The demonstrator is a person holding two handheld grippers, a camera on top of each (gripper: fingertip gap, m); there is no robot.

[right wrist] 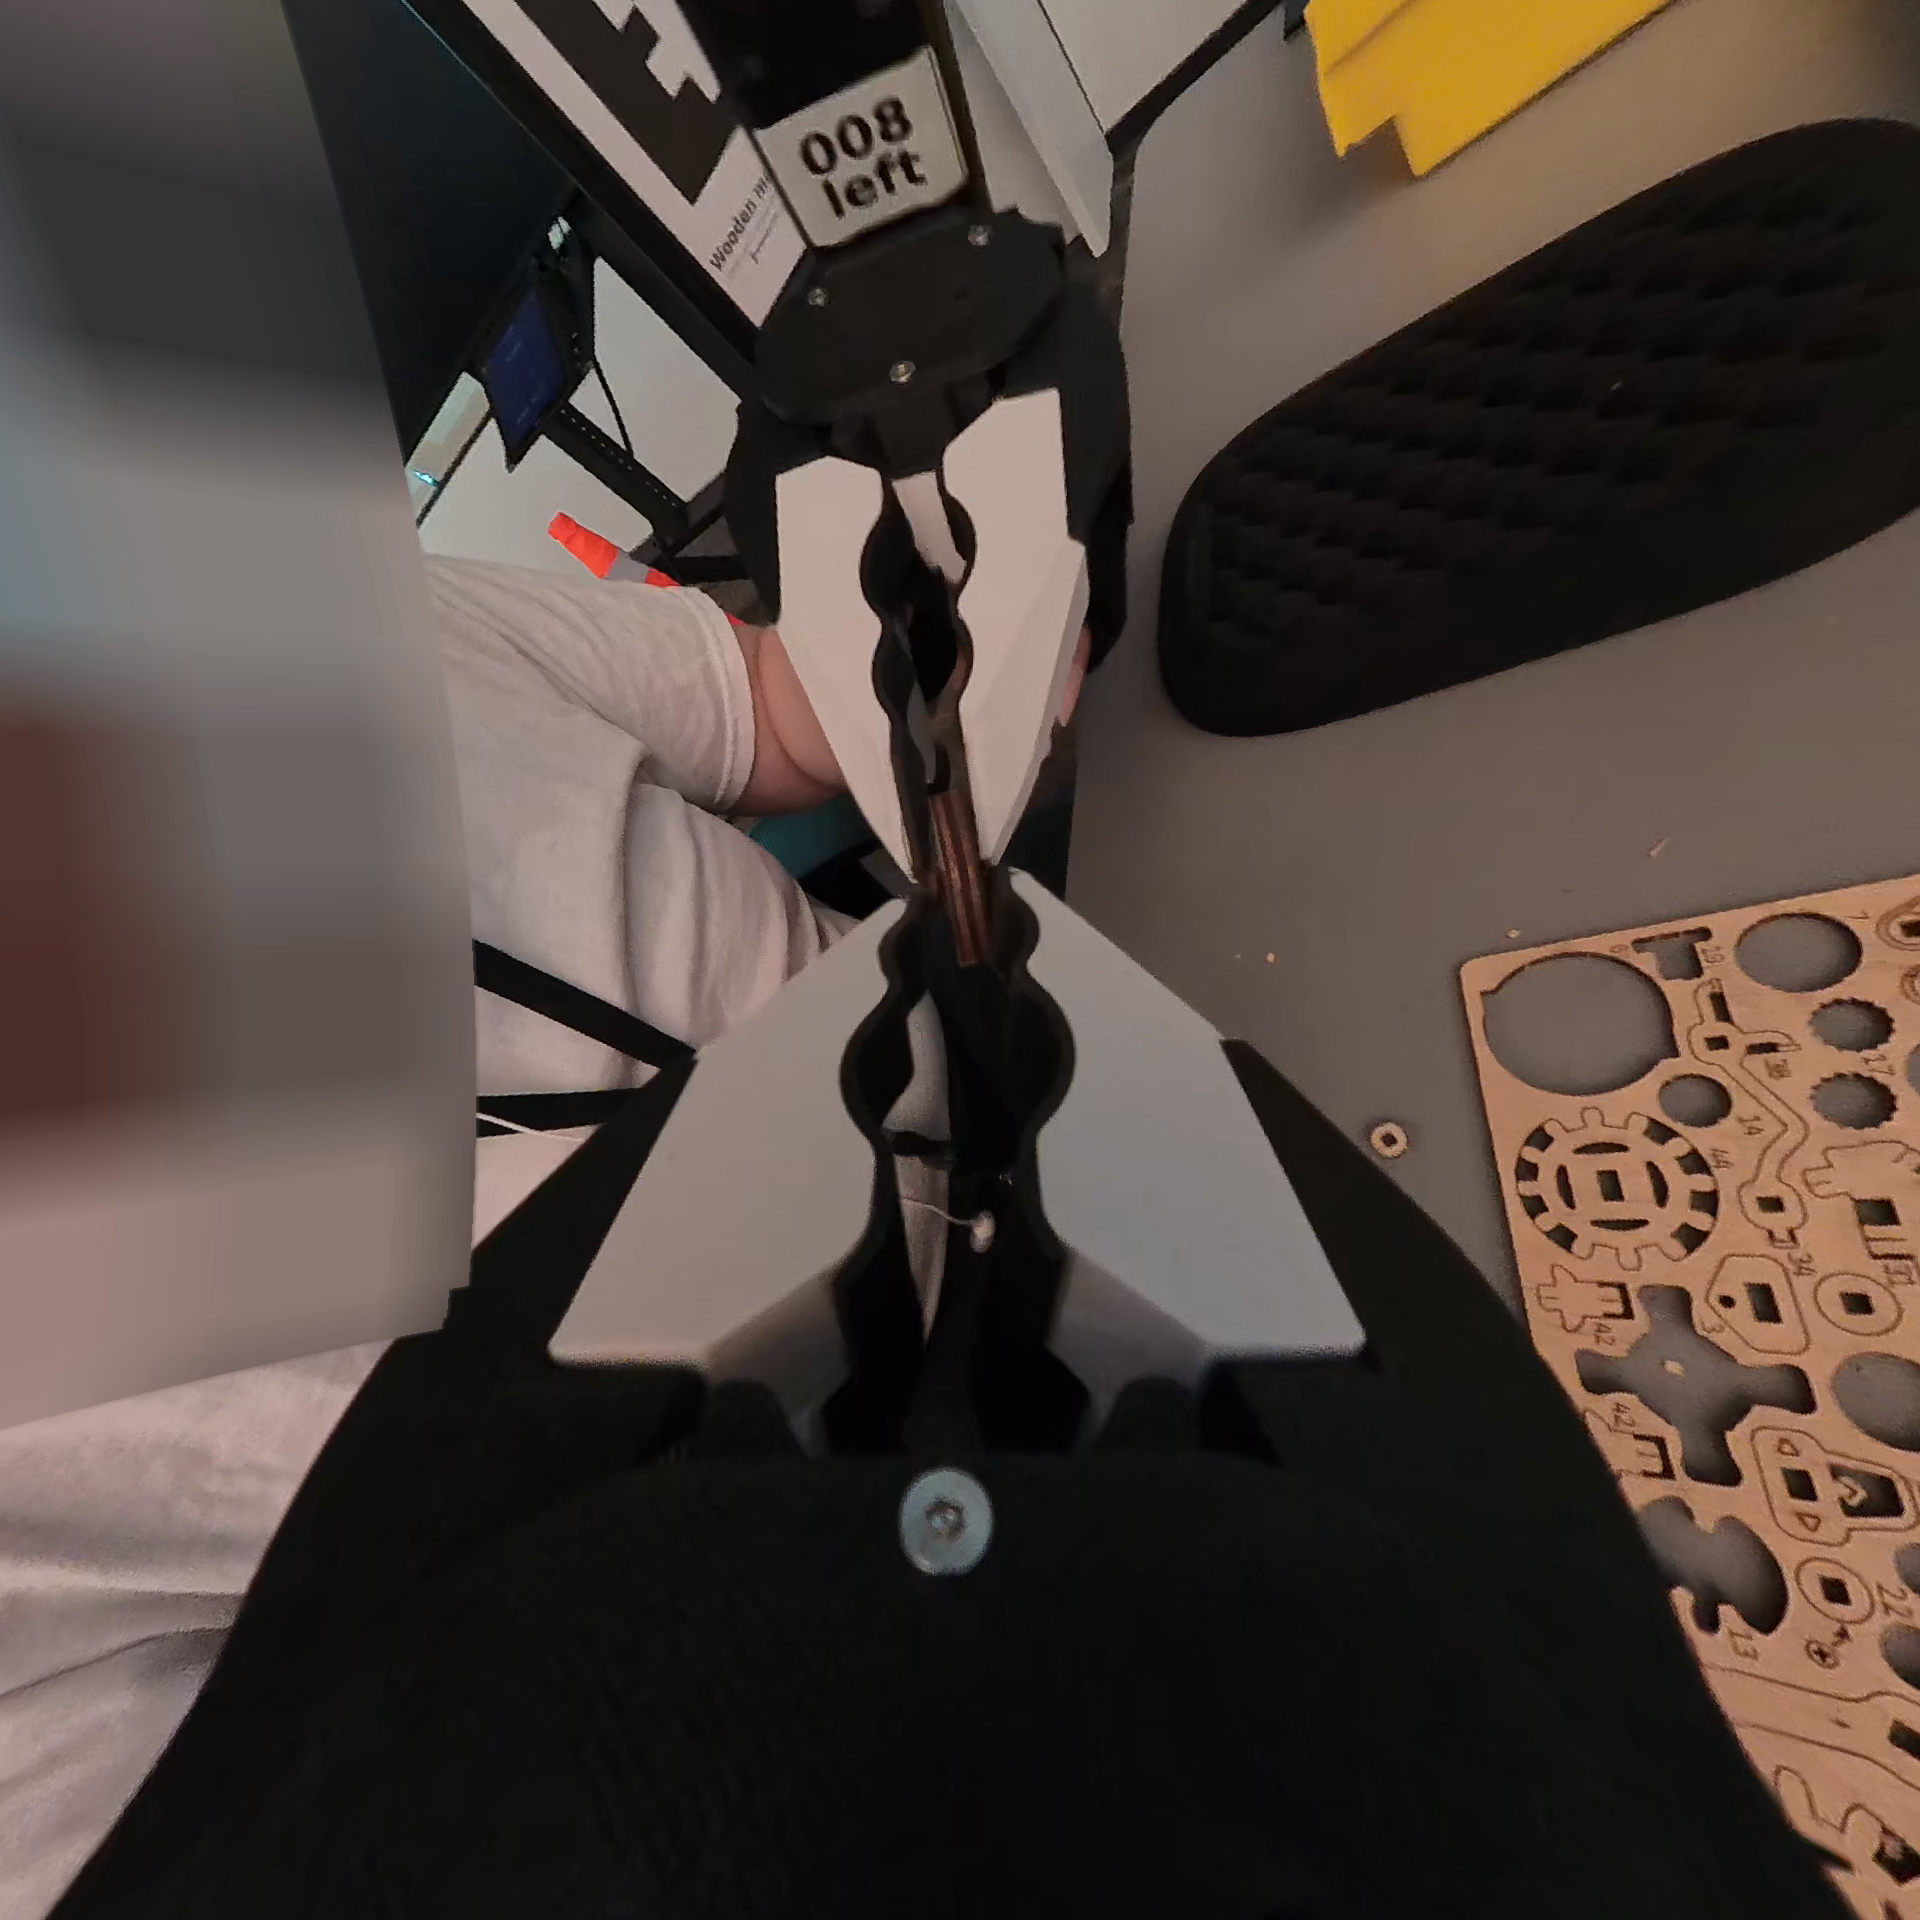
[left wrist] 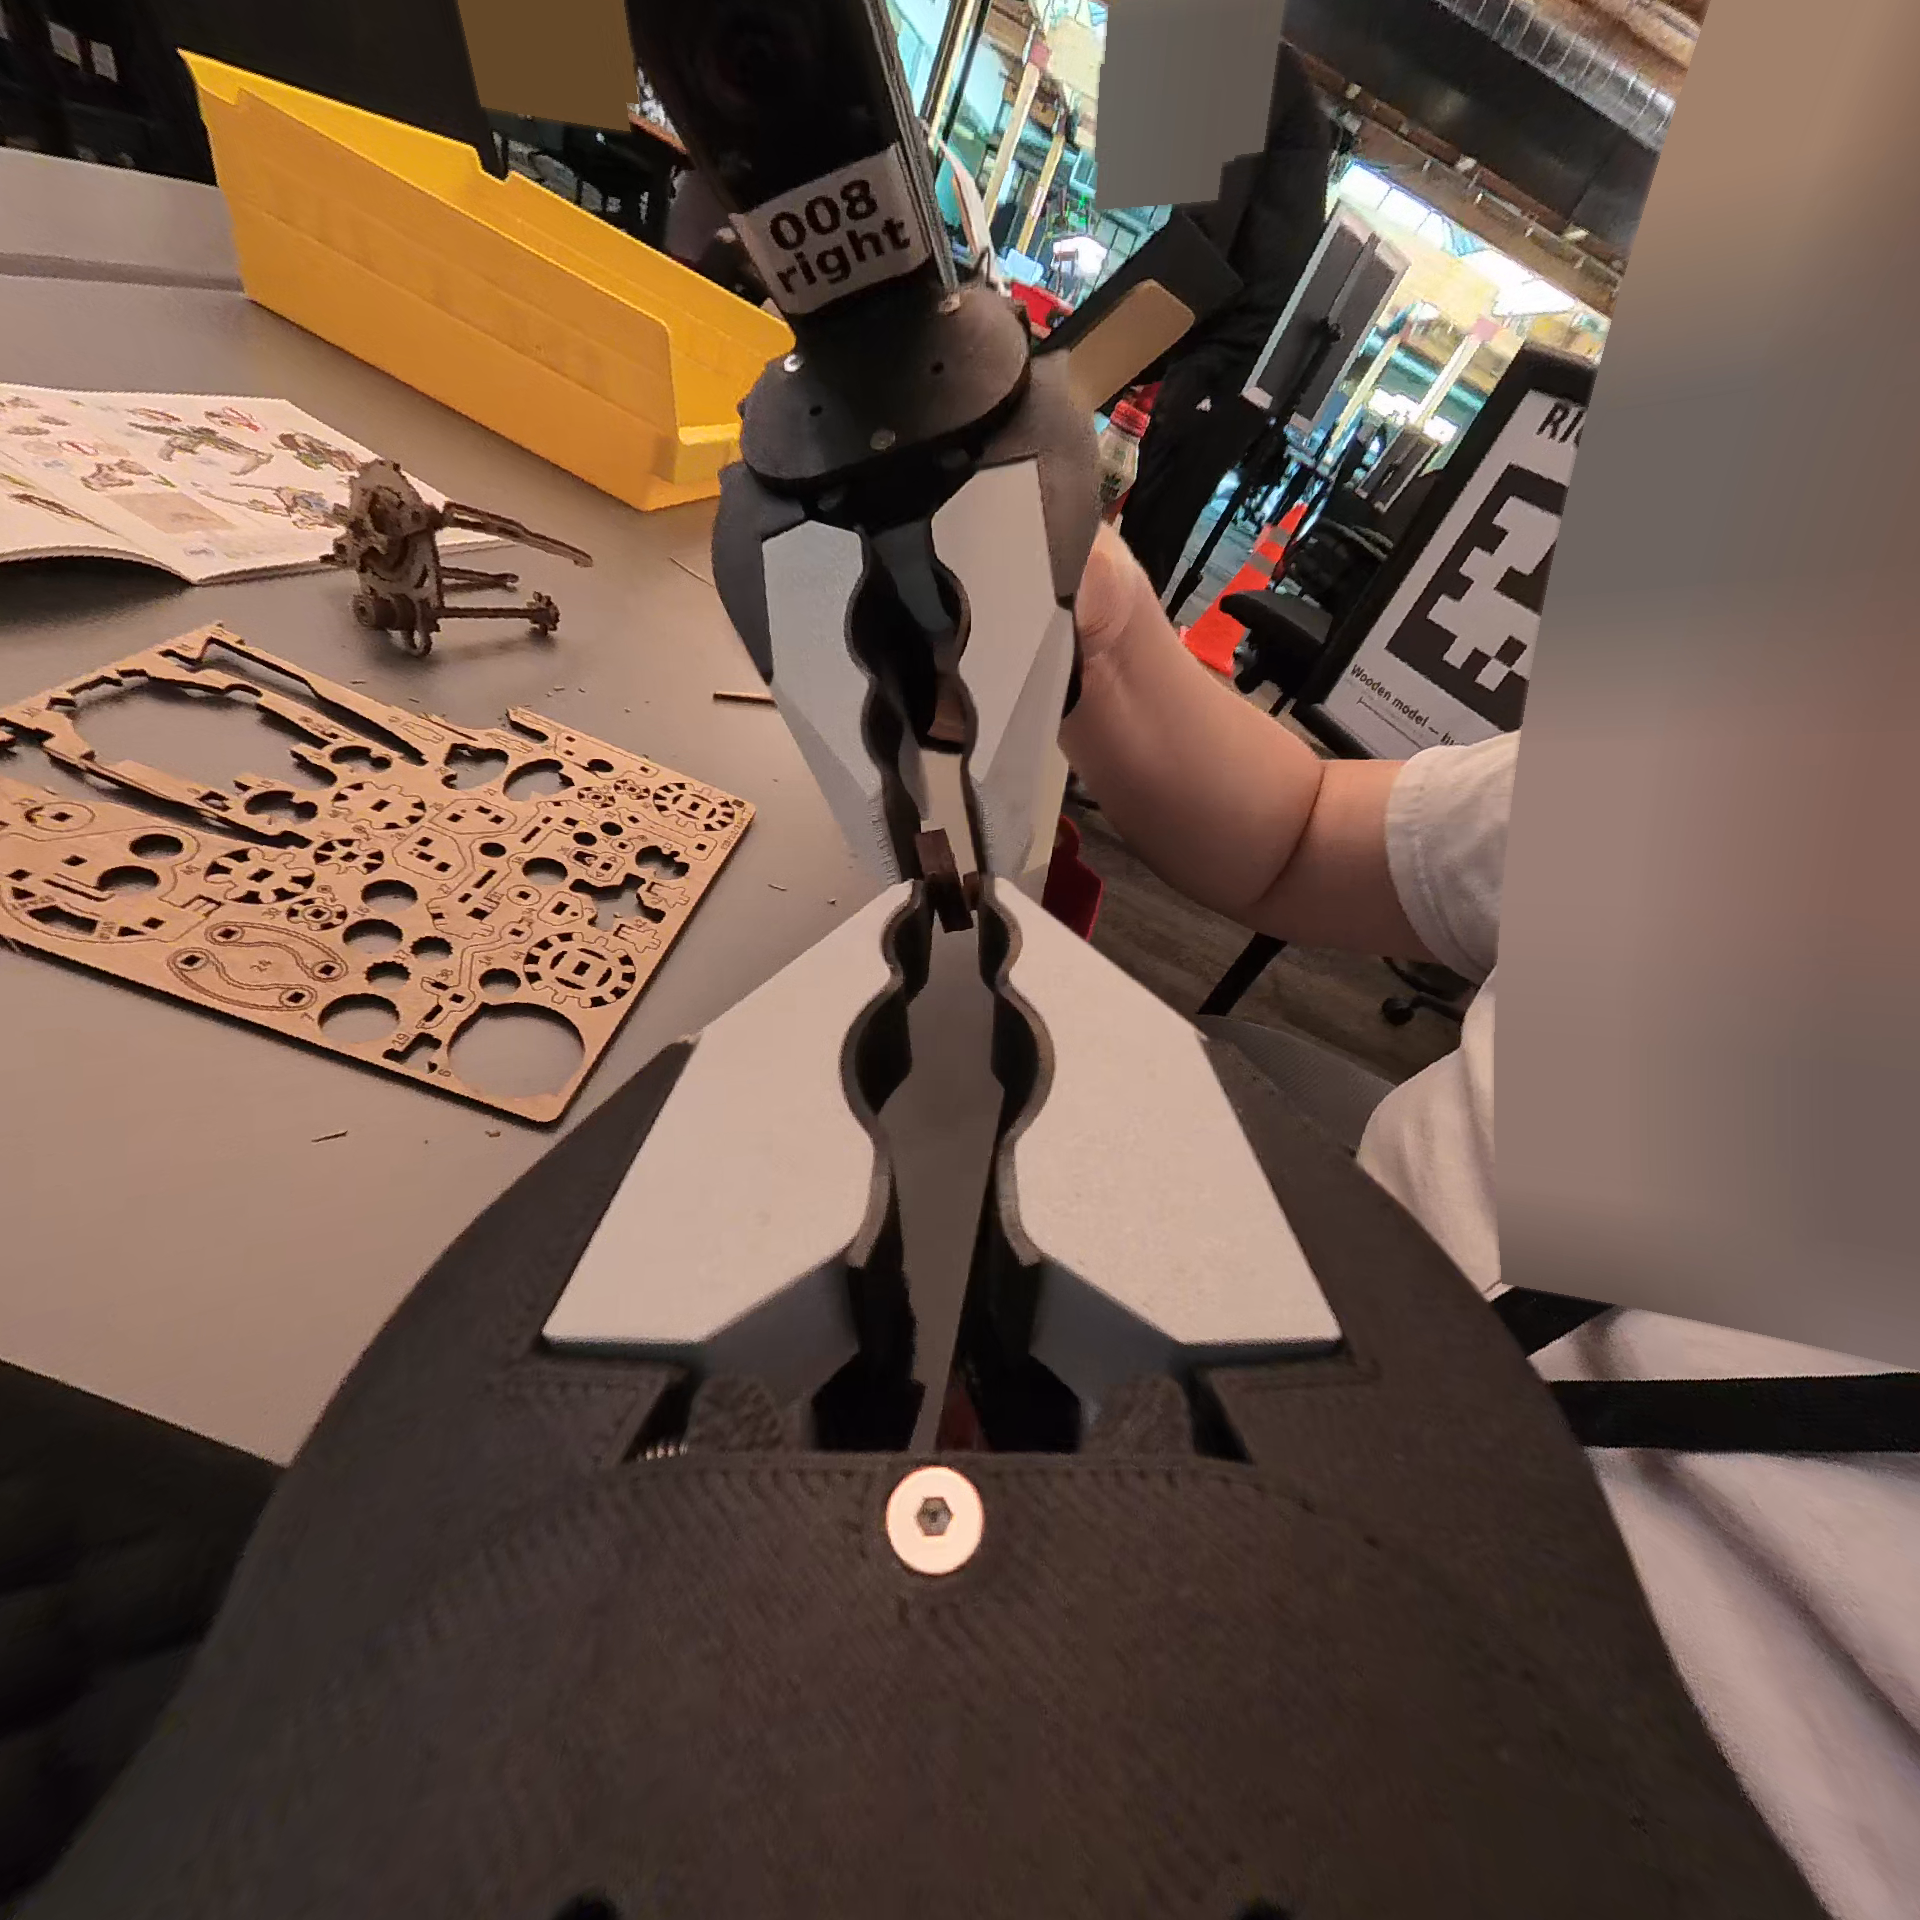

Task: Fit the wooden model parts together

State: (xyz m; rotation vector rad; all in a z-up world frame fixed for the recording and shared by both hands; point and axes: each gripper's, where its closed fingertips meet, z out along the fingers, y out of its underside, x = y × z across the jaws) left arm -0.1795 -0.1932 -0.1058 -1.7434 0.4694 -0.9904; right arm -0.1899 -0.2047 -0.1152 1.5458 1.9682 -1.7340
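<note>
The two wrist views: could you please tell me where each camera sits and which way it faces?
Left wrist view: on the left gripper, facing along its jaws towards the right gripper, a forearm and the cut-out sheet.
Right wrist view: on the right gripper, facing the left gripper and a sleeve.
Shared: both grippers, tip to tip around small wooden parts.

Grey table (left wrist: pixel 156 1226), punched wooden parts sheet (left wrist: pixel 343 873), half-built wooden model (left wrist: pixel 416 561), open booklet (left wrist: pixel 135 468), yellow bin (left wrist: pixel 468 281), black foam pad (right wrist: pixel 1558 436)

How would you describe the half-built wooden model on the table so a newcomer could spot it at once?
On the grey table, look just in front of the yellow bin, at the near edge of the open instruction booklet. The half-built model stands there: dark brown, three-dimensional, with thin rods sticking out, unlike the pale, flat cut-out sheet lying nearer the camera.
</note>
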